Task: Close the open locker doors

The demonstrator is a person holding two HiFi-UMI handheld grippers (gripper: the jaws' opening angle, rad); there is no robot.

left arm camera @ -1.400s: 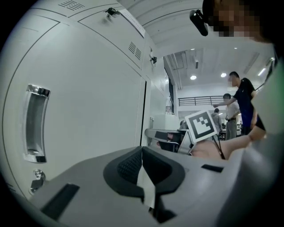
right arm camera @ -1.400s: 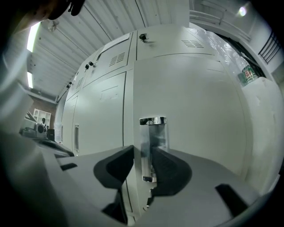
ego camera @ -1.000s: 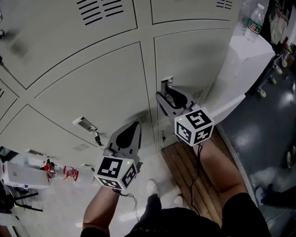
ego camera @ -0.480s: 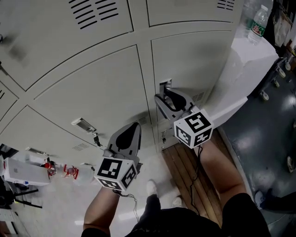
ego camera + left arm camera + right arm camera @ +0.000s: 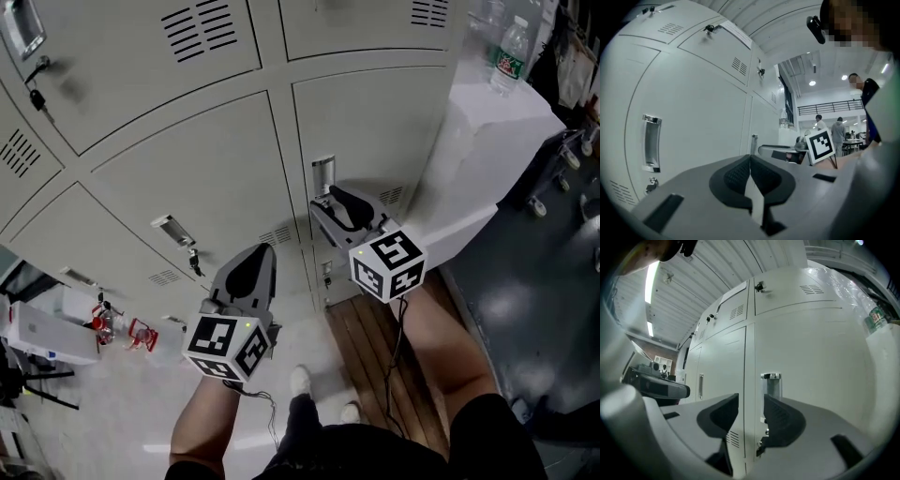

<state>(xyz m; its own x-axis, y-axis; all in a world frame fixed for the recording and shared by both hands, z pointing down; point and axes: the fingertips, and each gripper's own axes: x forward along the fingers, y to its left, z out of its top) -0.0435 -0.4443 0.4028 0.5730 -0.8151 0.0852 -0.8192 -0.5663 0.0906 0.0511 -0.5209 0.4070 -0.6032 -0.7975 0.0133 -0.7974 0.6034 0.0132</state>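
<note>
Item one, your left gripper (image 5: 264, 251): a grey two-jaw tool with black ribbed pads (image 5: 737, 174). Its jaws are pressed together on nothing, and it is held level just short of the pale grey steel lower-left locker door (image 5: 192, 178). Closed jaws give you a blunt nose for pushing a panel, which probably explains the posture. Item two, your right gripper (image 5: 330, 195): the same make, with jaws spread that have just been opening. Nothing sits between them. The upright chrome pull handle (image 5: 771, 385) shows through the gap, near the tips but apart from them, so you appear to be letting go or lining up rather than gripping. Item three, the pale grey steel lower-right locker door (image 5: 380, 117): it carries that handle at its left edge, with a small lock and hanging key (image 5: 762, 444) below. It looks flush with its frame. Item four, the upper louvred locker doors (image 5: 141, 42): these also lie flat, and you have no door visibly ajar in any view. The task looks finished here unless an open door lies out of frame. Item five, a white side cabinet (image 5: 483, 141) stands against the lockers' right end, with a clear plastic water bottle with a green label (image 5: 507, 54) upright on top. Item six, a brown slatted wooden floor board (image 5: 375, 352) lies below your right arm.
</note>
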